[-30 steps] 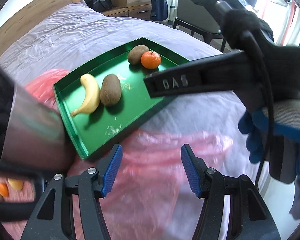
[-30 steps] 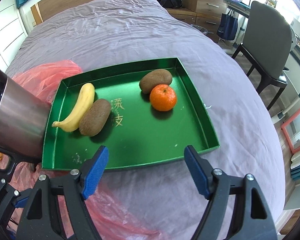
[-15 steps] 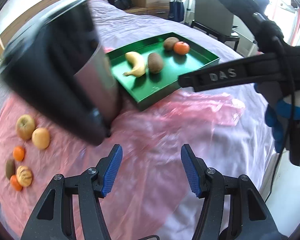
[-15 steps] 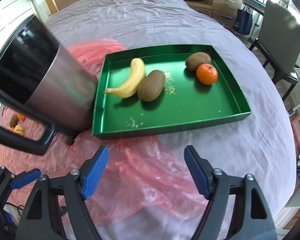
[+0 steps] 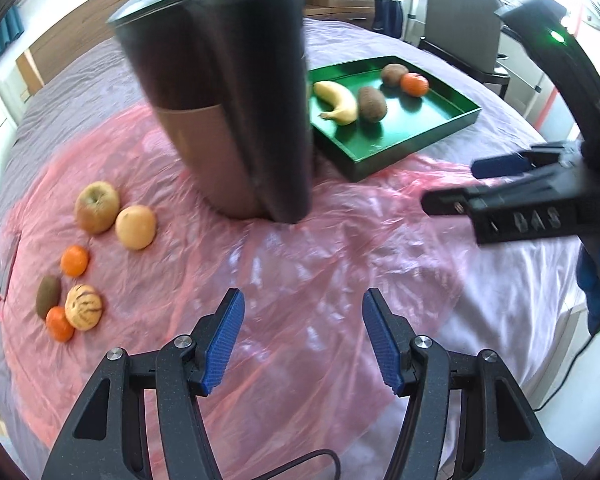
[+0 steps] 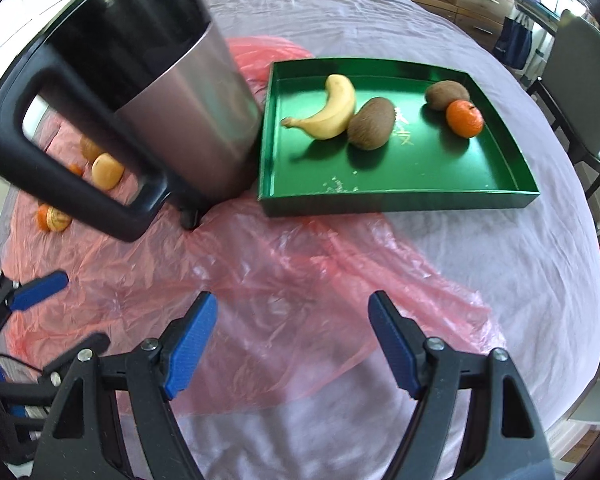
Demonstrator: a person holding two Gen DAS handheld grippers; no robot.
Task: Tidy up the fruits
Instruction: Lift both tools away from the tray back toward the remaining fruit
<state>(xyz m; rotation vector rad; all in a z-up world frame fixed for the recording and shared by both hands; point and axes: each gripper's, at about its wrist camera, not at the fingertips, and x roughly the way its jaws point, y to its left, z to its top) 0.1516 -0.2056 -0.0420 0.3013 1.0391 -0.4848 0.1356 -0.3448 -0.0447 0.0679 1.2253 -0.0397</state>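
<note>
A green tray (image 5: 455, 126) (image 6: 499, 196) on the bed holds a banana (image 5: 338, 102) (image 6: 327, 110), two kiwis (image 5: 371, 104) (image 6: 371, 122) and a tangerine (image 5: 414, 83) (image 6: 464, 118). Loose fruit lies on the pink plastic sheet (image 5: 300, 264) at the left: an apple (image 5: 96, 207), a yellow fruit (image 5: 136, 227), tangerines (image 5: 74, 260), a kiwi (image 5: 47, 295) and a striped fruit (image 5: 83, 306). My left gripper (image 5: 303, 336) is open and empty above the sheet. My right gripper (image 6: 292, 344) is open and empty; it also shows at the right of the left wrist view (image 5: 499, 184).
A tall steel and black kettle (image 5: 228, 120) (image 6: 148, 92) with a handle stands on the sheet between the tray and the loose fruit. A chair (image 6: 575, 64) and drawers stand beyond the bed. The bed edge is near at the right.
Both grippers have pulled back and away from the tray toward the left. The loose fruit on the pink sheet has come into view. Both stay open.
</note>
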